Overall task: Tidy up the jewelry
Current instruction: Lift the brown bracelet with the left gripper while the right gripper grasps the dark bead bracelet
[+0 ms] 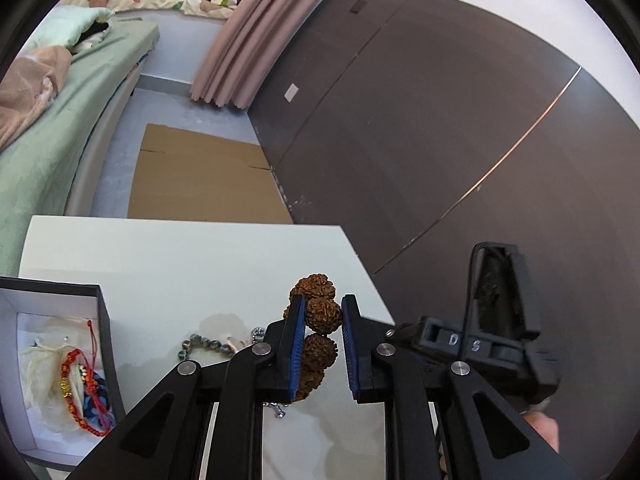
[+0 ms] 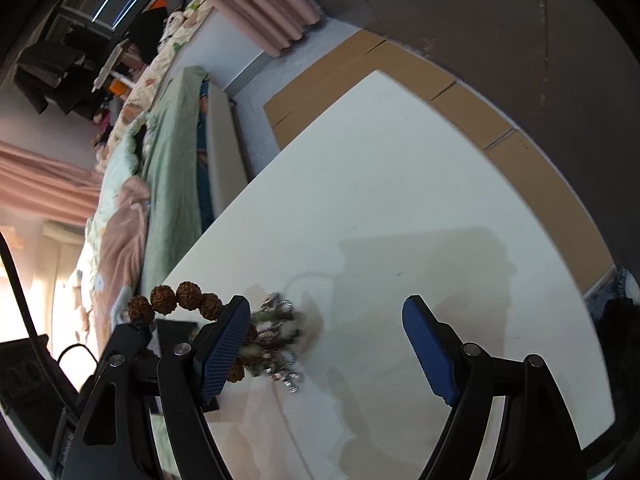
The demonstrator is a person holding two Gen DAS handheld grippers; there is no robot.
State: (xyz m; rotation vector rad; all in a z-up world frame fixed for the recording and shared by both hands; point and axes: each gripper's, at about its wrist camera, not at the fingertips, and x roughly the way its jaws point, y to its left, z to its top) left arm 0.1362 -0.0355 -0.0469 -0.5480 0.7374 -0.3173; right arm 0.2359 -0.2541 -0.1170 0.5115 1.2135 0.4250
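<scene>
My left gripper (image 1: 323, 320) is shut on a bracelet of large brown wrinkled seed beads (image 1: 322, 314) and holds it above the white table (image 1: 168, 264). The same bracelet (image 2: 176, 299) shows at the left of the right wrist view. An open black box (image 1: 105, 320) with a white inside stands at the table's left and holds a red cord bracelet (image 1: 76, 384). A grey-green bead bracelet (image 1: 202, 343) lies on the table. My right gripper (image 2: 326, 354) is open and empty over the table, beside a blurred pile of silver and bead jewelry (image 2: 276, 344).
A flat cardboard sheet (image 1: 200, 178) lies on the floor beyond the table. A bed with green bedding (image 1: 52, 140) is at the left. A dark wall panel (image 1: 440, 120) and pink curtains (image 1: 248, 40) stand behind. My right gripper's body (image 1: 492, 328) is at the left gripper's right.
</scene>
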